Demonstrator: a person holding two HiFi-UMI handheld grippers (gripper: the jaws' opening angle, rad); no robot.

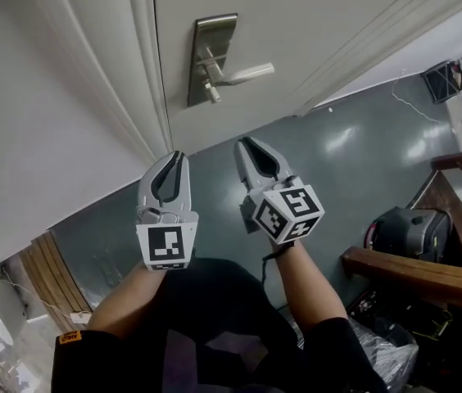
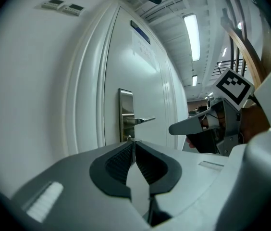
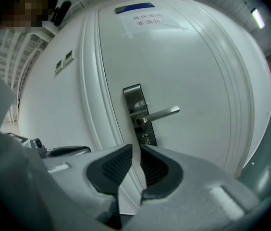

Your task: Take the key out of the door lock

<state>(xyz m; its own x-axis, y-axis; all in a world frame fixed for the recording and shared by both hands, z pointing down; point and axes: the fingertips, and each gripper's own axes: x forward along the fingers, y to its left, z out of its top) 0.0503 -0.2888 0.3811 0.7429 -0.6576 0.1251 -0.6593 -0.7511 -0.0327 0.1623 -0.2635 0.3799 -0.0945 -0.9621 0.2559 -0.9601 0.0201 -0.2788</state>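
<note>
Head view shows the key (image 1: 212, 94) best: one stub in the lock plate (image 1: 215, 27), just under the single lever handle (image 1: 243, 74), long axis square to the door (image 1: 313, 15), sticking outward. Only the right gripper view shows the door's notice (image 3: 145, 20). Two grippers, both apart from the door: left gripper (image 1: 177, 155) jaws together, empty; right gripper (image 1: 244, 144) a slit apart, nothing between.

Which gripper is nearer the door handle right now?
Right, by a little. The right gripper hangs below the handle in the head view, short of the door; the left gripper sits further left and slightly back, also clear of it.
</note>
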